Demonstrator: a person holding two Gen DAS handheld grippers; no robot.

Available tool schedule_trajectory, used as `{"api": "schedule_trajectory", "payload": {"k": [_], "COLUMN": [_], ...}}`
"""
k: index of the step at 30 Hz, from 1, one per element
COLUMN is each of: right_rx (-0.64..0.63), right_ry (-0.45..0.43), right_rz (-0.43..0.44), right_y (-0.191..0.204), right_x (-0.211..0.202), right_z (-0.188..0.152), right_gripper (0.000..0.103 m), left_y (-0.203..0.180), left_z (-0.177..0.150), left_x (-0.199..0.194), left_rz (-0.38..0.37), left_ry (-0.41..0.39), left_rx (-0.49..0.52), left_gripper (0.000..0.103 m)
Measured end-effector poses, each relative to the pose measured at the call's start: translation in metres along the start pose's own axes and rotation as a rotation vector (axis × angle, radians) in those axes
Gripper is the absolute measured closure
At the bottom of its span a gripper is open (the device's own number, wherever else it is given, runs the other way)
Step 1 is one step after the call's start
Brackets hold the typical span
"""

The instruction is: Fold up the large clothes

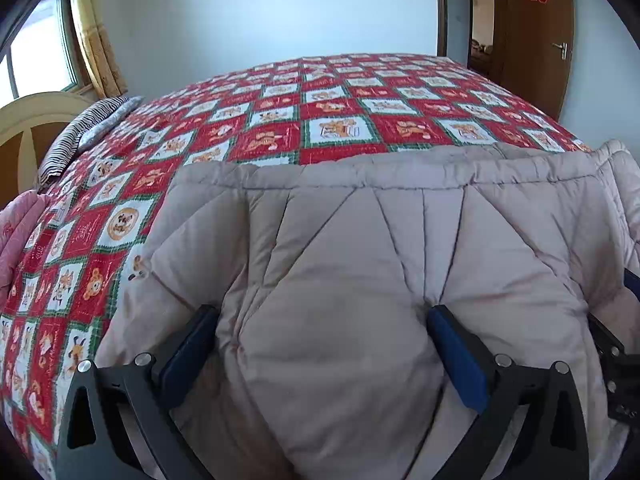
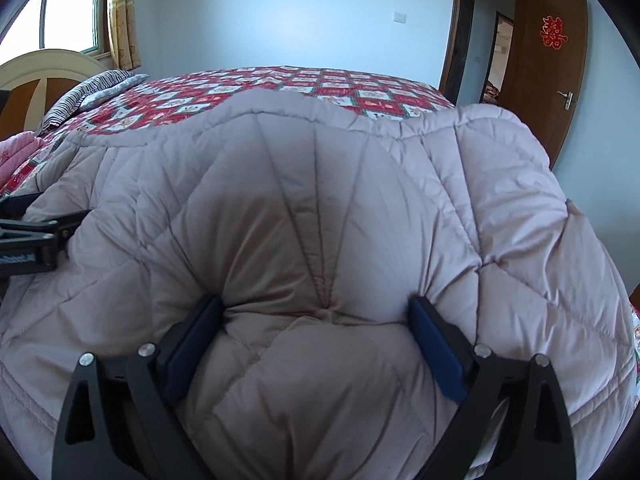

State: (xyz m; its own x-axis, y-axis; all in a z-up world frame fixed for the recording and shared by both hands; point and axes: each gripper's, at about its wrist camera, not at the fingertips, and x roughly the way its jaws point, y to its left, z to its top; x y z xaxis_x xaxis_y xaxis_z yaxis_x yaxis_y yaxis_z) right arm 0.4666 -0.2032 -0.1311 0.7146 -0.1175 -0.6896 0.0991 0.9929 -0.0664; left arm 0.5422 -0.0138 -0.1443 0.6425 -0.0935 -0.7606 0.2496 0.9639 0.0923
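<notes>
A beige quilted padded garment (image 1: 360, 248) lies bunched on the near part of a bed with a red patchwork cover (image 1: 320, 112). My left gripper (image 1: 324, 316) has its blue pads (image 1: 456, 356) pressed into a thick fold of the garment from both sides. My right gripper (image 2: 316, 308) pinches another thick fold of the same garment (image 2: 320, 200), blue pads (image 2: 436, 352) sunk into the padding. The left gripper's black frame shows at the left edge of the right wrist view (image 2: 36, 236). The right gripper's frame shows at the right edge of the left wrist view (image 1: 612, 364).
A striped pillow (image 1: 80, 132) and a headboard (image 1: 36, 120) are at the far left. Pink cloth (image 1: 16, 240) lies at the left edge of the bed. A brown door (image 1: 532, 32) stands open at the far right, a curtained window (image 1: 40, 48) at the left.
</notes>
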Motion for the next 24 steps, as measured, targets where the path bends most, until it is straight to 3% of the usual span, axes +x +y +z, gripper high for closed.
{"api": "schedule_trajectory", "payload": {"k": [4,7,13,16,20,24], "right_rx": [-0.019,0.001,-0.037,-0.066,-0.09,-0.078], "right_ry": [0.017,-0.033,-0.171,-0.152,-0.034,-0.024], "right_rz": [-0.008,-0.01,0.033,0.021,0.012,0.003], "right_y": [0.001,0.002,0.031,0.045,0.053,0.053], "right_x": [-0.01,-0.046,-0.108,-0.102,-0.068,-0.057], "right_z": [0.001,-0.005,-0.024,-0.03,-0.049,-0.055], "right_gripper": [0.007,0.007,0.007,0.007,0.007,0.005], "left_y": [0.027,0.07,0.126,0.115,0.095,0.089], "left_z": [-0.027,-0.068,-0.143,-0.149,-0.141,-0.141], "left_x": [-0.068,-0.108,-0.13,-0.123,-0.109,-0.076], "left_rz": [0.13,0.183,0.068,0.014,-0.032,-0.05], "left_ry": [-0.108,-0.149,-0.159,-0.151,-0.152,-0.12], "left_rx": [-0.044,-0.187,-0.517,-0.565,-0.552,-0.57], "left_gripper": [0.001,0.001,0.001,0.001,0.001,0.001]}}
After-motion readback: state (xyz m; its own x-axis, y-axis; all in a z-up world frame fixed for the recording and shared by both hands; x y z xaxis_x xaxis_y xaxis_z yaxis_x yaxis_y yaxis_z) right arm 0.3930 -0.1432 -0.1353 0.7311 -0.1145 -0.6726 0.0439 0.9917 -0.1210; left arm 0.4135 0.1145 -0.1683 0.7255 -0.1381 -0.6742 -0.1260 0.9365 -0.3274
